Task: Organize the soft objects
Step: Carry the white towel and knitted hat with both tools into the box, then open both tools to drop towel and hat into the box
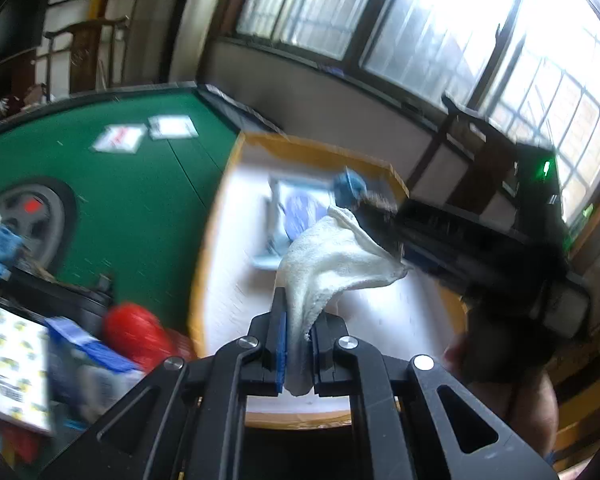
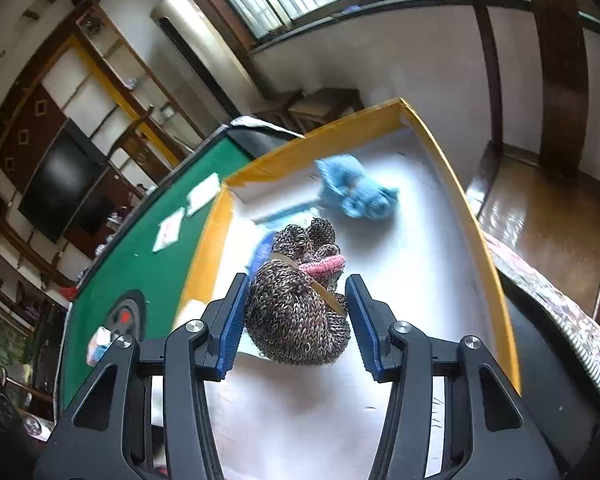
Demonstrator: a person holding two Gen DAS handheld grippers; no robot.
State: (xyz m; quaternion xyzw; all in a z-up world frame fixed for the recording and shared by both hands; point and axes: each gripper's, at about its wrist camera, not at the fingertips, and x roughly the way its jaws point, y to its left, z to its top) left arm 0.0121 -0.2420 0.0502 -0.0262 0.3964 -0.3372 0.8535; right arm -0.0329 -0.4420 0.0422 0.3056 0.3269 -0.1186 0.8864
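Clamped in the shut left tongs (image 1: 298, 344), a white cloth (image 1: 332, 256) hangs over the yellow-rimmed tray (image 1: 220, 216), while the half-open right tongs (image 2: 296, 320) grip a knitted bundle (image 2: 300, 312) nearer its middle.

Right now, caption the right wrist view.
Right claw grips brown knit bundle above yellow-rimmed box holding blue knit.

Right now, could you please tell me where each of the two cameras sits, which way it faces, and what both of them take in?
Left wrist: on the left gripper, looking forward and down along its fingers, shut on a white towel above the yellow-rimmed tray; the right gripper and a hand show on the right.
Right wrist: on the right gripper, looking down into the tray; its fingers flank brown knitted socks.
Shared: the tray, the light blue knitted piece and the green table.
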